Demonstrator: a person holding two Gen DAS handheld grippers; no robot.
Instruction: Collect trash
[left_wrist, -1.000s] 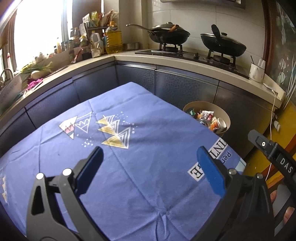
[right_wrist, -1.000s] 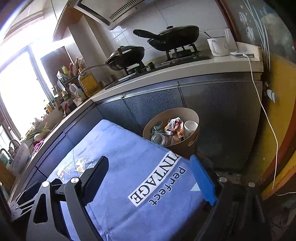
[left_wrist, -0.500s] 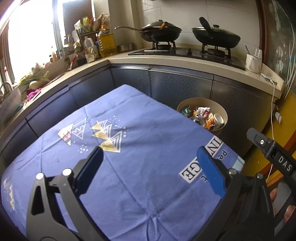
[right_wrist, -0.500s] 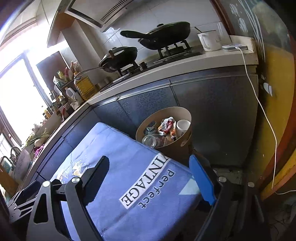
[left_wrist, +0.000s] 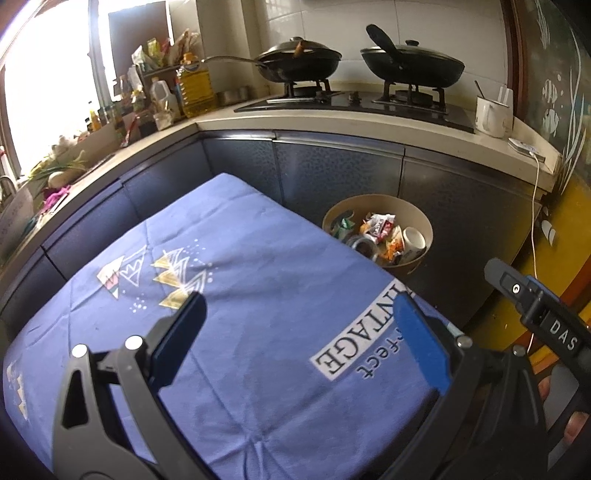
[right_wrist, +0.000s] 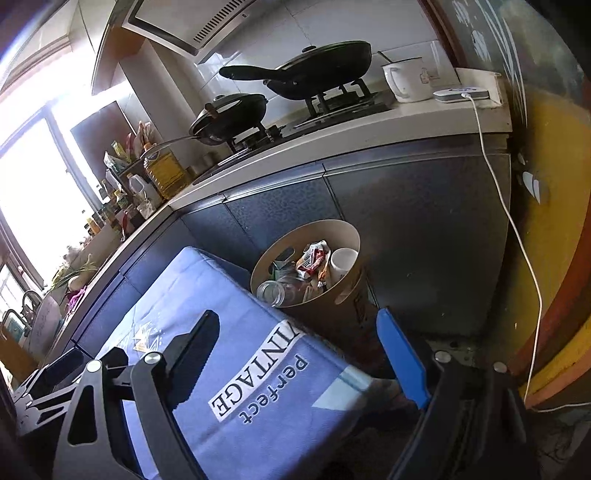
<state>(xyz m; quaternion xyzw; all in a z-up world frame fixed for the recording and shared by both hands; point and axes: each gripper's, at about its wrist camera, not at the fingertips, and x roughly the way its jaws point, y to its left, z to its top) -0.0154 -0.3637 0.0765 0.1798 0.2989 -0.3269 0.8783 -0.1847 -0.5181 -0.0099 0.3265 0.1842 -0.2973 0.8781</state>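
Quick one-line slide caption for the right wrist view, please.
Open right claw held empty above the blue tablecloth, facing a tan bin holding wrappers and a white cup.

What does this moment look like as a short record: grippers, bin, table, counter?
left gripper: open, empty, over the cloth
right gripper: open, empty, over the cloth's edge nearest the bin
bin: on the floor beside the table, holds a cup, wrappers, a jar
cloth: blue, covers the table, no trash visible on it
counter: two lidded pans on the stove, mug
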